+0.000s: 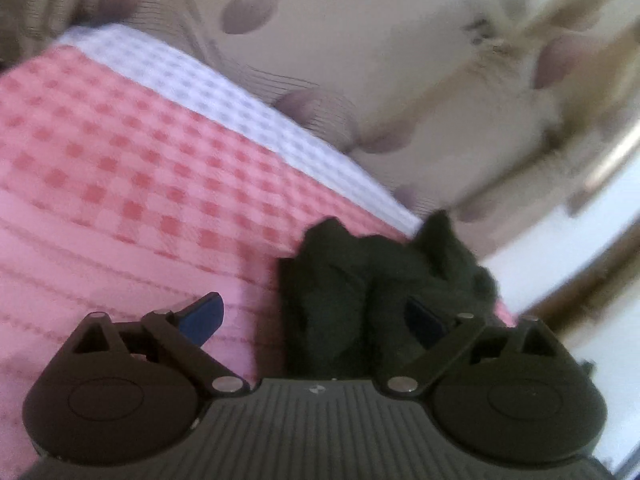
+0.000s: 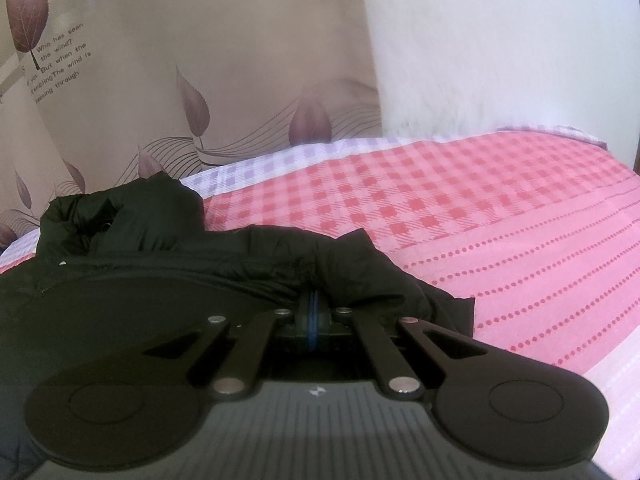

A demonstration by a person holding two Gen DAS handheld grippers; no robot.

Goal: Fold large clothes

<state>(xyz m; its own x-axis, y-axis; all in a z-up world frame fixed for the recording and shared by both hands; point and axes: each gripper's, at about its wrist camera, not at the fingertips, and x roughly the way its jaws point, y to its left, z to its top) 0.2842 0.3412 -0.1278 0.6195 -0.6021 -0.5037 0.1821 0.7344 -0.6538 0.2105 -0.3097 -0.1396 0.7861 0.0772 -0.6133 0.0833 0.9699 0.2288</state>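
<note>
**Black jacket on the pink bed, one gripper pinching it**

A black jacket (image 2: 208, 256) lay on a bed (image 2: 500, 240) covered in pink checked and dotted cloth, near the leaf-printed curtain (image 2: 140, 80). In the right wrist view its long axis ran roughly left to right across the picture, with a bunched, raised part at the far left end. The right gripper (image 2: 314, 312) had its jaws pressed together on a fold of the jacket's near edge. The left gripper (image 1: 320, 316) had its jaws spread wide, a bunched part of the jacket (image 1: 360, 276) standing between them, ungripped; that view was blurred.
</note>
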